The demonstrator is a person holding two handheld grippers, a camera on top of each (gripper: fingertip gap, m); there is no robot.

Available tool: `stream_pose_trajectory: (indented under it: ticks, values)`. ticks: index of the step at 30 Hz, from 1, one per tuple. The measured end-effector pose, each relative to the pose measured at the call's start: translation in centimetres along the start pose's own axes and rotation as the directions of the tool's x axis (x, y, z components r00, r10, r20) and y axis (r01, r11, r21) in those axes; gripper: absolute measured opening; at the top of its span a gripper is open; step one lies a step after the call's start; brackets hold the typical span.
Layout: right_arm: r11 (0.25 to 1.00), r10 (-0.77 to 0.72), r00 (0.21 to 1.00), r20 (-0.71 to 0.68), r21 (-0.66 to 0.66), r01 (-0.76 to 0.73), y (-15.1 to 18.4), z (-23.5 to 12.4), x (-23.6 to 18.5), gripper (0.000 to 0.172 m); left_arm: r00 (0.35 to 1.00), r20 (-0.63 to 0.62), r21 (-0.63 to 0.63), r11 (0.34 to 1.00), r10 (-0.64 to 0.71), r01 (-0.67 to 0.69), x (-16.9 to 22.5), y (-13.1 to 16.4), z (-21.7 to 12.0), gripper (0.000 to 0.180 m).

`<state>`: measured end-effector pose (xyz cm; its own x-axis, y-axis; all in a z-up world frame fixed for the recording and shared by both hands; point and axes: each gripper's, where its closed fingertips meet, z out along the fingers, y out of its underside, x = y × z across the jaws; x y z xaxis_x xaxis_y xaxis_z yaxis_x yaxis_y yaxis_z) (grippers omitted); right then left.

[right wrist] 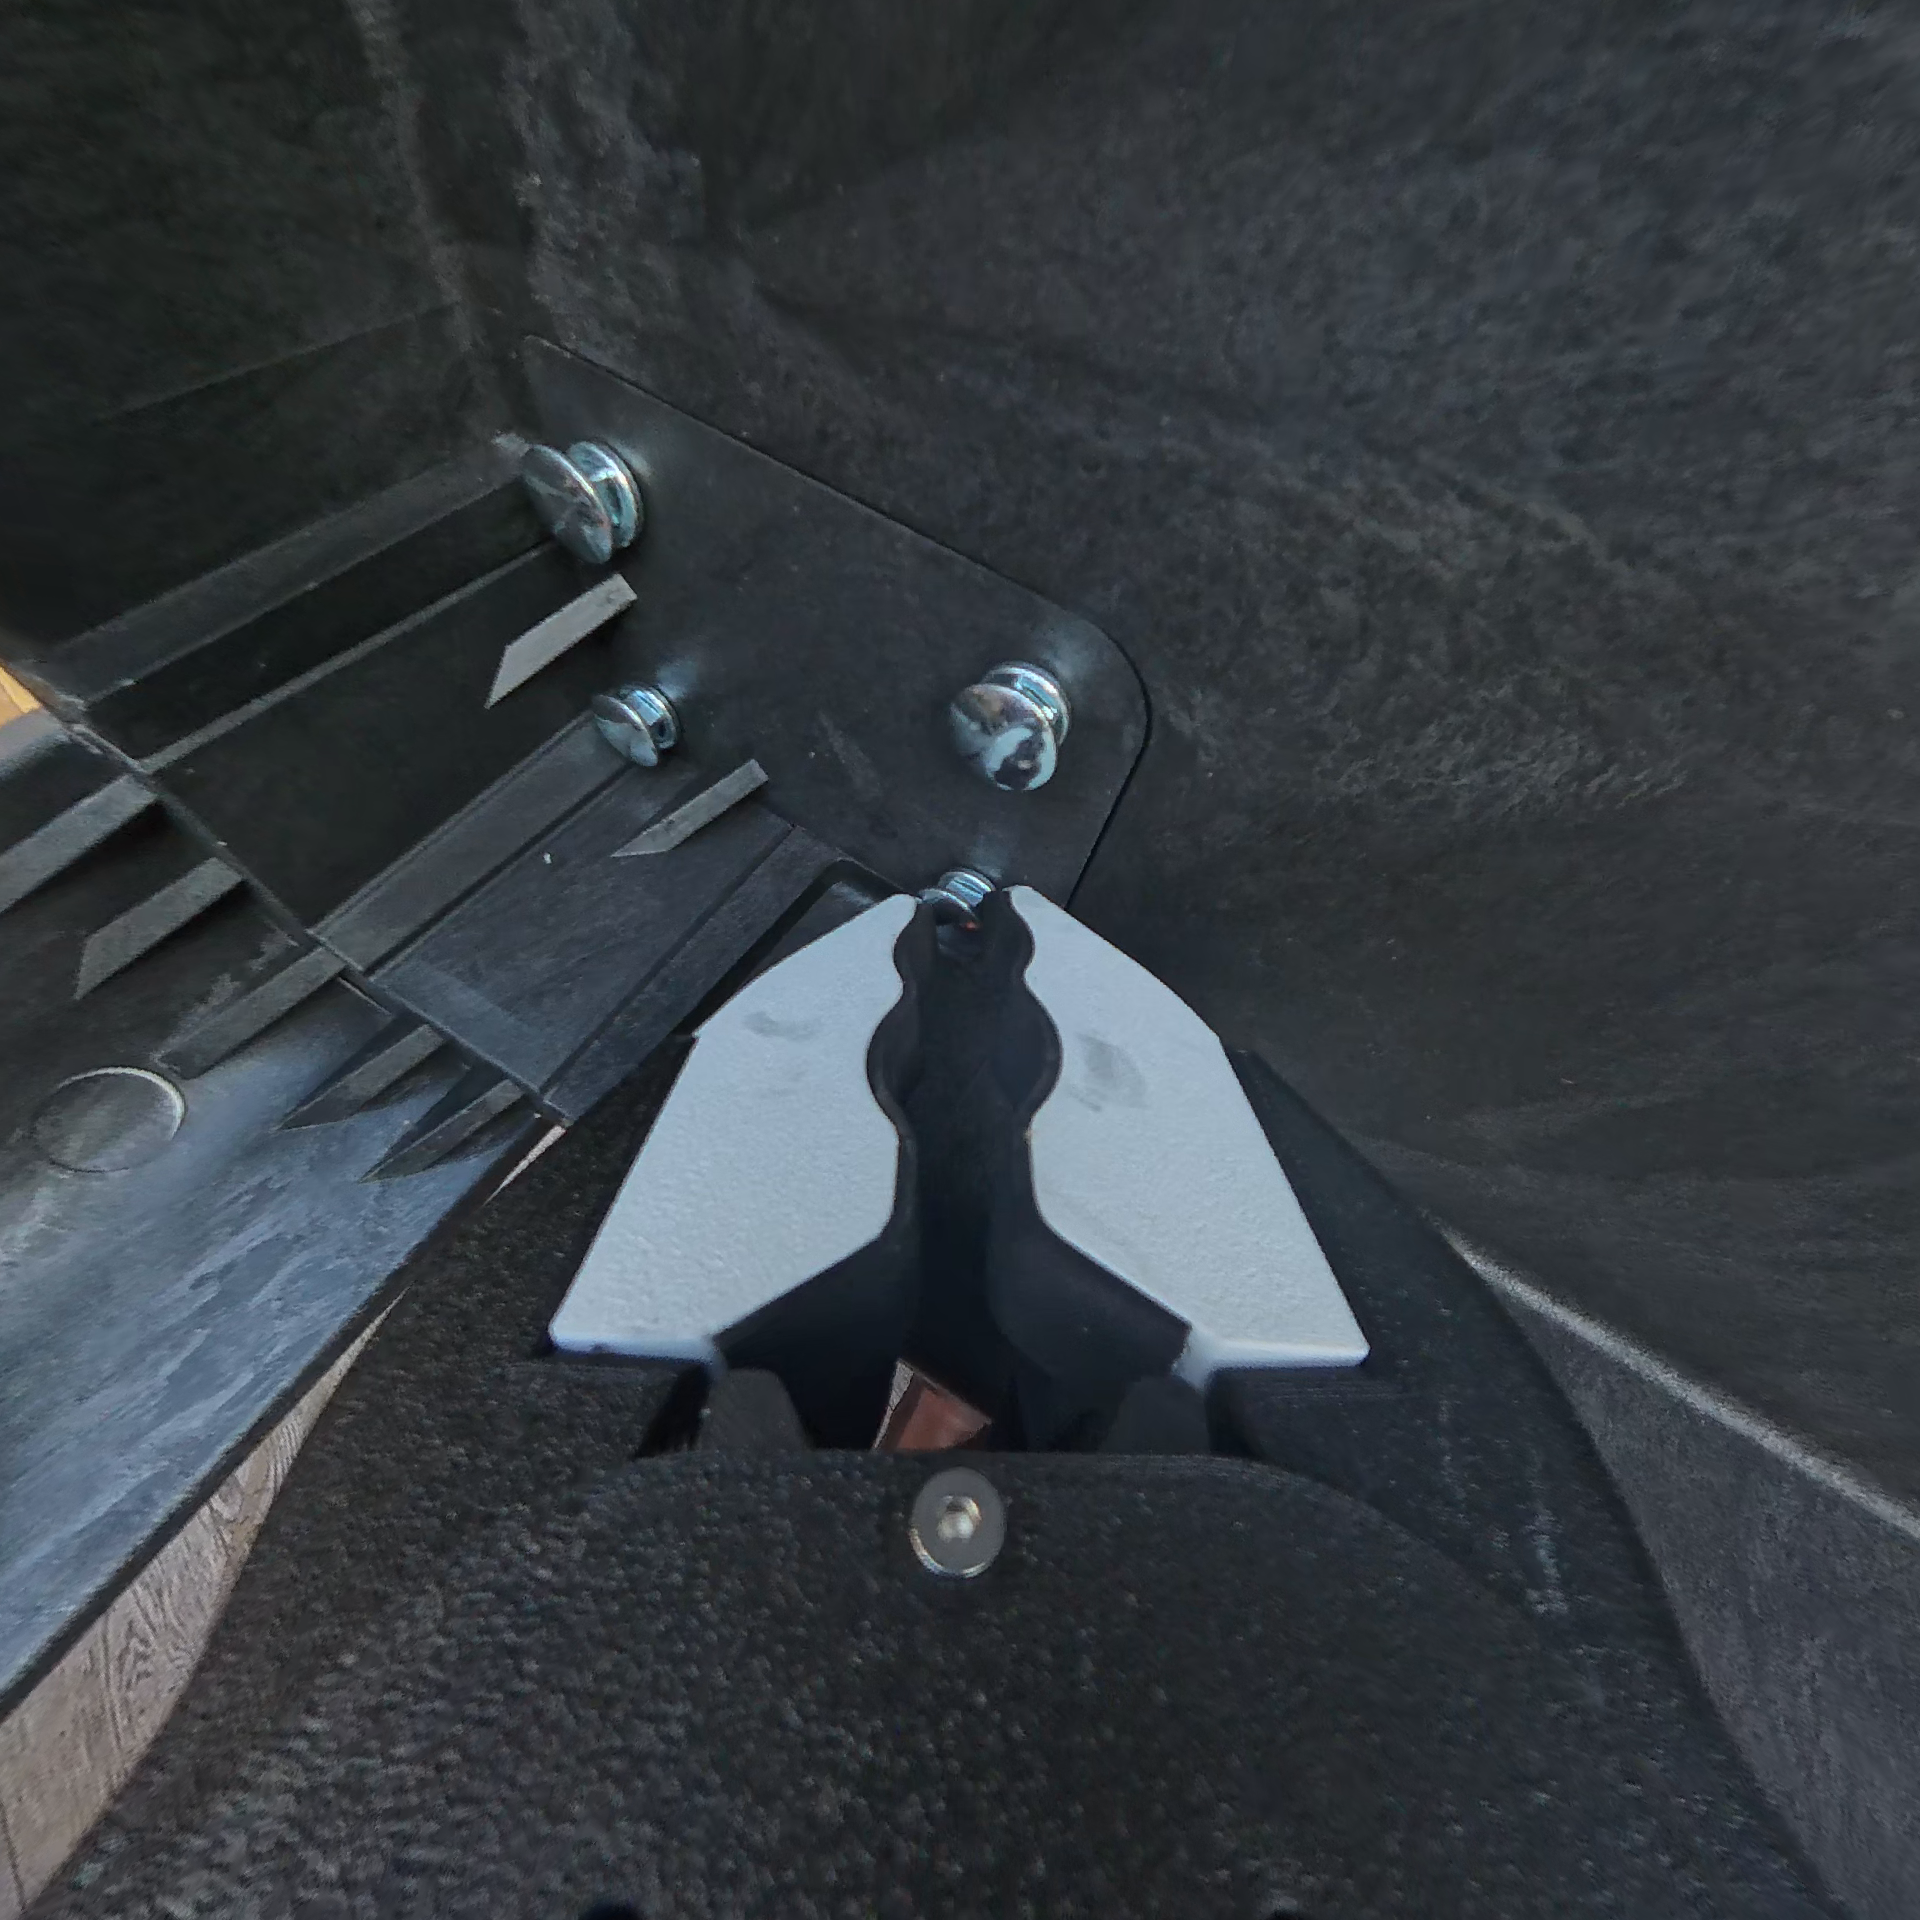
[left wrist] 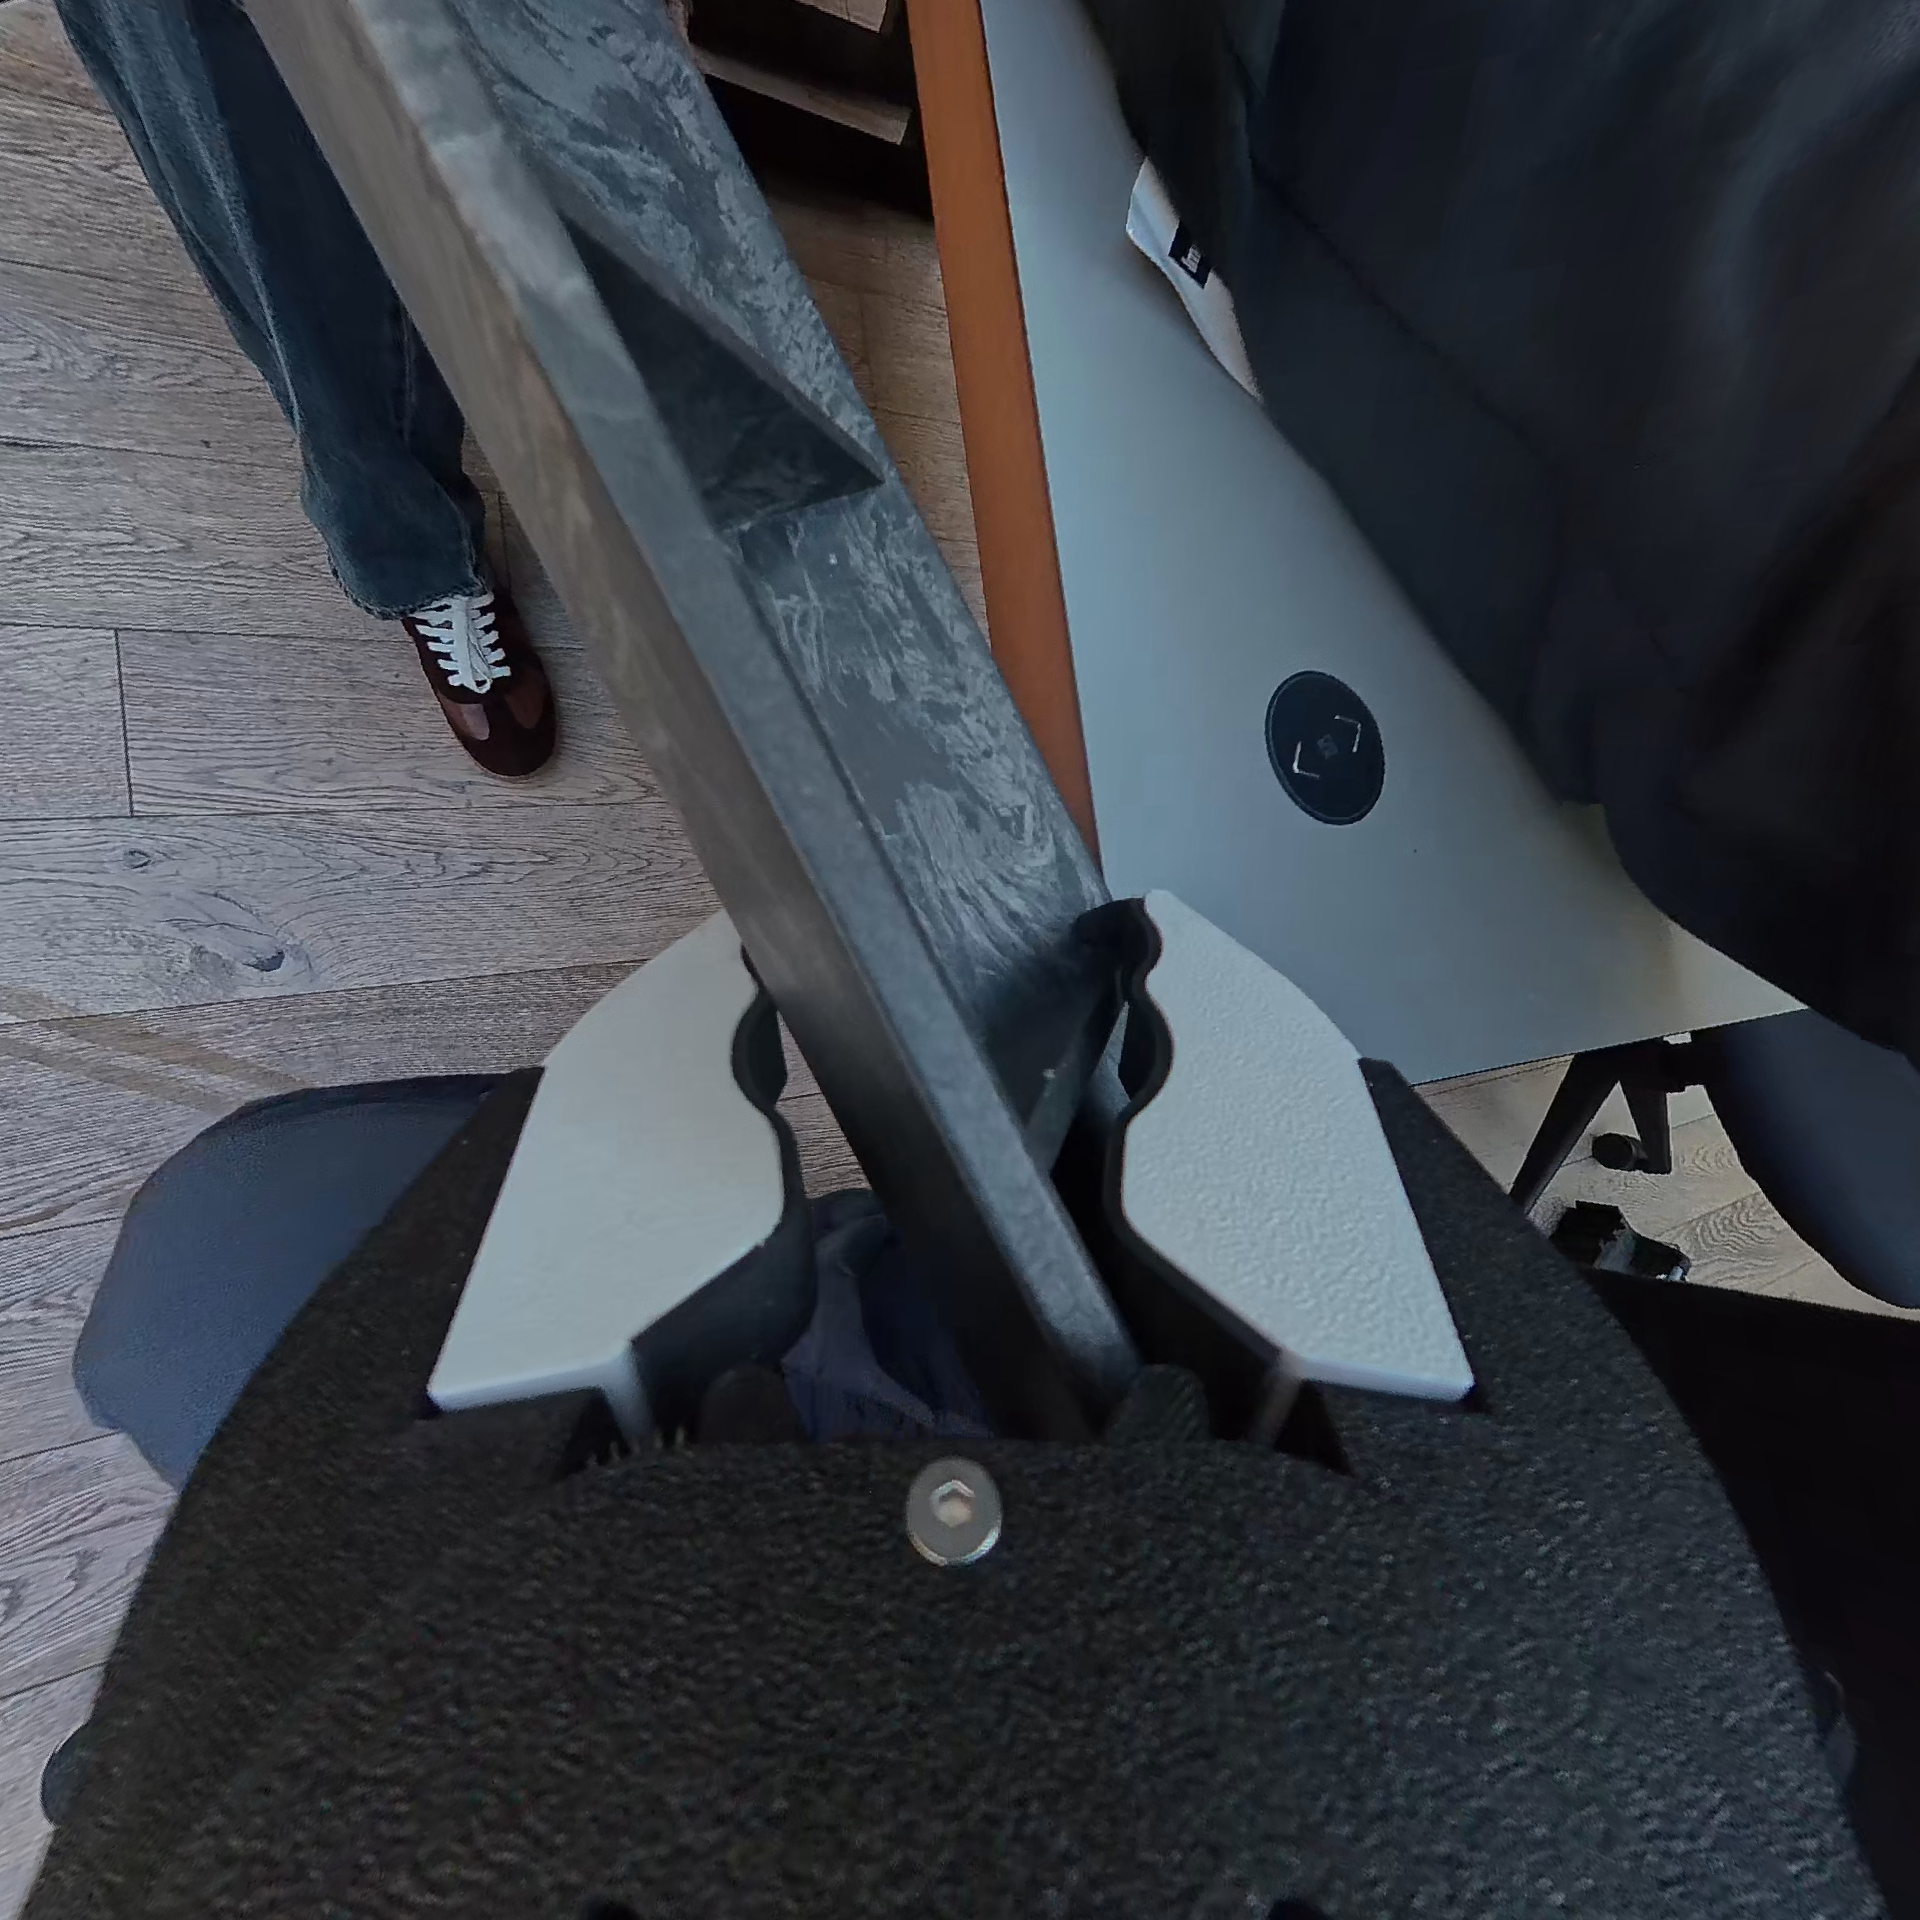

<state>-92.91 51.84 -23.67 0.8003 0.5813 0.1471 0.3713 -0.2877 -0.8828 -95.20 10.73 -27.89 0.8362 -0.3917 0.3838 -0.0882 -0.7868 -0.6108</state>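
Two tools: one per hand, each seen from its own wrist camera.
Left tool (left wrist: 940, 997): its jaws stand wide around a long dark grey plastic beam (left wrist: 810, 727) with a raised rim and a marbled, scuffed face. The right pad (left wrist: 1127, 966) lies against the beam's edge; the left pad (left wrist: 756, 1049) is partly hidden behind the beam, so I cannot tell whether it presses on it.
Beam: it runs from between the fingers up toward the top left of the view, tilted, with a triangular rib (left wrist: 758, 405) on its inner face.
Around the left tool: a wooden plank floor (left wrist: 208, 831), a person's leg in blue jeans (left wrist: 343, 343) with a dark red sneaker (left wrist: 483, 675), an orange strip (left wrist: 987, 416) and a pale grey panel (left wrist: 1195, 623) bearing a round black sticker (left wrist: 1323, 746). Black fabric (left wrist: 1610, 364) fills the upper right.
Right tool (right wrist: 961, 914): its jaws are almost closed on the head of a shiny silver bolt (right wrist: 961, 890) at the lower edge of a black metal plate (right wrist: 852, 644).
Plate: three more silver bolts show on it, the nearest one (right wrist: 1006, 724) just above the fingertips.
Around the right tool: black felt-like fabric (right wrist: 1351, 468) behind the plate and ribbed black plastic (right wrist: 312, 831) to its left.
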Motion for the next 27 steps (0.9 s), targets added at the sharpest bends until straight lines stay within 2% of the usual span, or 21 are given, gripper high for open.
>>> stream_pose_trajectory:
  ticks: [13,27]
  values:
    - [1.0,-0.006,1.0,-0.01,0.004,0.006,-0.1,0.0,0.0,0.01,1.0,-0.005,0.015,1.0,0.005,-0.005,-1.3,1.5,-0.6,0.065]
    - [1.0,0.0,1.0,-0.006,0.008,0.0,0.0,0.1,0.0,0.009,1.0,0.004,0.008,1.0,0.009,-0.009,-1.6,1.6,-0.7,0.064]
